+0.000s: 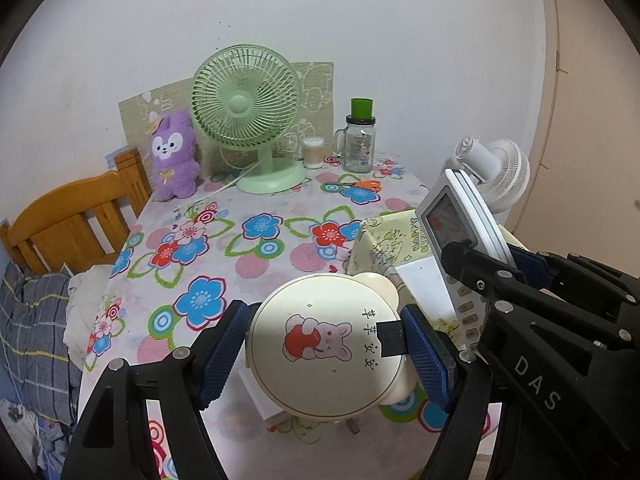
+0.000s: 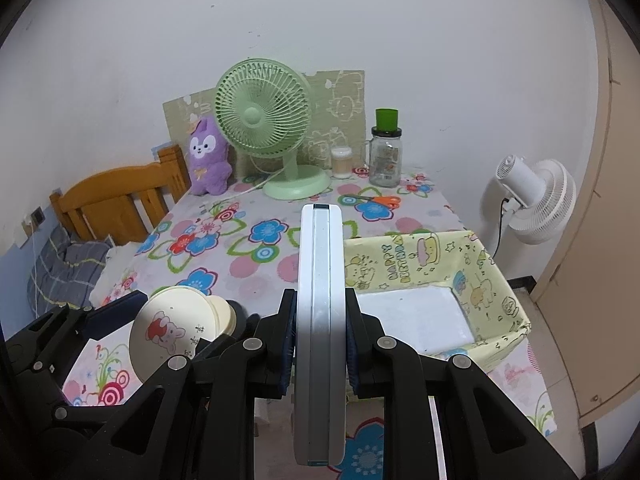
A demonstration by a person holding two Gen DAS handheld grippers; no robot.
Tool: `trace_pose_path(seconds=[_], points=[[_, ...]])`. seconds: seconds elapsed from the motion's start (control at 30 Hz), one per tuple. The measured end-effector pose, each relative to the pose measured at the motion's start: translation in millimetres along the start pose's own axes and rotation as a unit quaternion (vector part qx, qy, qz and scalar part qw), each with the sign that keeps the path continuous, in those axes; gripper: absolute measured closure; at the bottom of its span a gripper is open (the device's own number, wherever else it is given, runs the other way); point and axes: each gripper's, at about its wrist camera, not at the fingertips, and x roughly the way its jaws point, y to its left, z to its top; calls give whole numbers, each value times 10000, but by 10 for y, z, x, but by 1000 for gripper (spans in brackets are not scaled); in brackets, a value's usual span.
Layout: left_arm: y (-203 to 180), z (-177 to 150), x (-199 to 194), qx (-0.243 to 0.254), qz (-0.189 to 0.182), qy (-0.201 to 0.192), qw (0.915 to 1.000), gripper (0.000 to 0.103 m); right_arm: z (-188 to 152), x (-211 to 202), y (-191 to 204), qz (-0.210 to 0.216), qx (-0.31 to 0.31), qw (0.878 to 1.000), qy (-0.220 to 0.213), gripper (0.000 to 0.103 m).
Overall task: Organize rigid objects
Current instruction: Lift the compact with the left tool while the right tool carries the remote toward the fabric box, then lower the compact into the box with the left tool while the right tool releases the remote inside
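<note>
The right gripper (image 2: 320, 344) is covering the middle of the remote control (image 2: 320, 280), and its near end is dropping off the bottom edge. The left gripper (image 1: 326, 344) is blocking the sides of the round cream case (image 1: 324, 348). Ahead, the remote is hiding part of the yellow box (image 1: 384, 240). The jar (image 1: 359, 148) label is staying too small to read.

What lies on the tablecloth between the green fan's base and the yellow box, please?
A pair of orange-handled scissors lies between the green fan and the yellow box; otherwise only flowered tablecloth, clearest in the right wrist view.
</note>
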Motion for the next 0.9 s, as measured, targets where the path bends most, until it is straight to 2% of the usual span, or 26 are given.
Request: trace_pose_path(seconds=[0.53,0.9], points=[[-419,214,262,158,-145,105,9997,24,119,165,-497,-79,158,9998,136,79],[-644,350,526,250,-238,240,9991,24,199,344,-791,-303,243,9989,244,79]])
